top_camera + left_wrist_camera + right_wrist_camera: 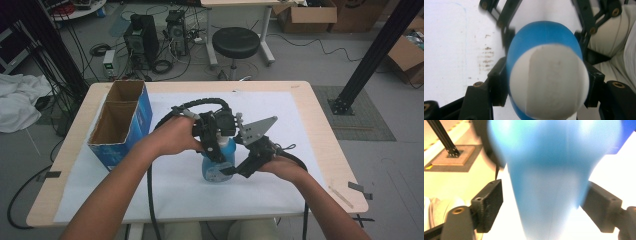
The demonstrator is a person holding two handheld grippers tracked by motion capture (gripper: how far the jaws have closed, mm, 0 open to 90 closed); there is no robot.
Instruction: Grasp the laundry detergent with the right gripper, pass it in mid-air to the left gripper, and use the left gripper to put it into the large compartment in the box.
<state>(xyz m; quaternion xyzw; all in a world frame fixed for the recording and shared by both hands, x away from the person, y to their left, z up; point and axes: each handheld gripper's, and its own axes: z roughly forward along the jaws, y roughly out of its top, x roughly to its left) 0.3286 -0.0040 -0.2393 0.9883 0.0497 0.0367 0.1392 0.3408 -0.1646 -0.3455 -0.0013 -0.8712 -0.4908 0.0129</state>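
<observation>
Here the left gripper [544, 82] clamps the blue bottle [218, 159] at its top, while the right gripper's [544, 202] jaws stand apart around the body. Smooth, rigid plastic looks slippery and probably light; the narrower upper part seems the safest hold.

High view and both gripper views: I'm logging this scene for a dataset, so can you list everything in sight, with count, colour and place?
Bottle: one, blue with a white cap, upright at the table's middle.
Cardboard box: one, blue outside, brown inside, two open compartments, at the table's left.
Sheet: one, white, covering most of the tabletop.
Table: one, light wood.
Stool: one, black, on the floor behind the table.
Computer towers: two, black, on the floor behind the table.
Cardboard cartons: several, brown, far right of the floor.
Left gripper: one, black, shut on the bottle near its top.
Right gripper: one, black, jaws open on either side of the bottle, not pressing.
</observation>
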